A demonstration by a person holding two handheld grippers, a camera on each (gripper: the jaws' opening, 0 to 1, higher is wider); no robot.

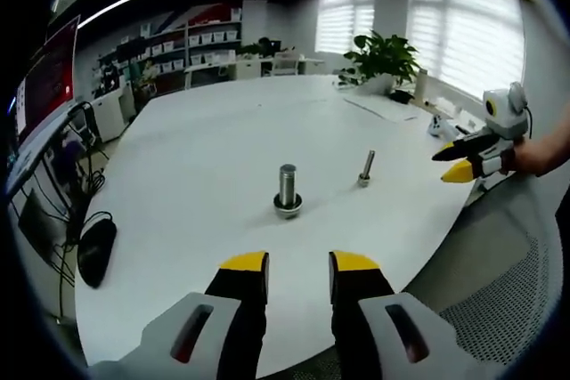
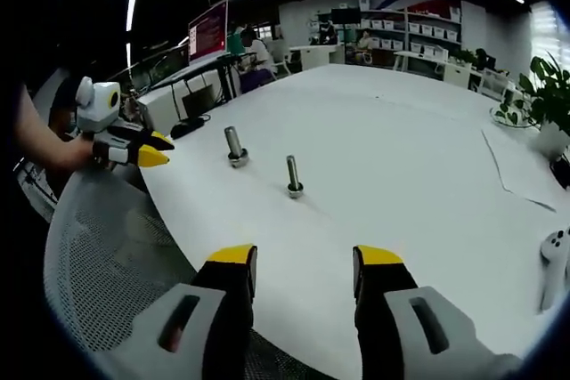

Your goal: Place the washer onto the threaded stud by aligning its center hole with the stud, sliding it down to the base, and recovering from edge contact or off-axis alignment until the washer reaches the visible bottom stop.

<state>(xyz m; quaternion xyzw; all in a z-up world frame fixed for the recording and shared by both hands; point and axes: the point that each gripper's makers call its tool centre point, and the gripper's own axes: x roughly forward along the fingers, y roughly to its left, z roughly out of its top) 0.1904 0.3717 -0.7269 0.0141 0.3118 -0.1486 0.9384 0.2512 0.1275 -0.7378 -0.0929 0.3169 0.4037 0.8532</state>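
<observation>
Two upright studs stand on the white table. The thick threaded stud has a wider metal ring around its foot; I cannot tell whether that is a washer or the stud's own base. To its right is a thin stud. My left gripper is open and empty, short of the thick stud. In the right gripper view the thick stud and thin stud stand ahead of my open, empty right gripper. Each gripper appears in the other's view: right gripper, left gripper.
A black mouse with cables lies by the table's left edge. A potted plant and a paper sheet sit at the far side. A mesh chair is below the table edge. A white controller lies nearby.
</observation>
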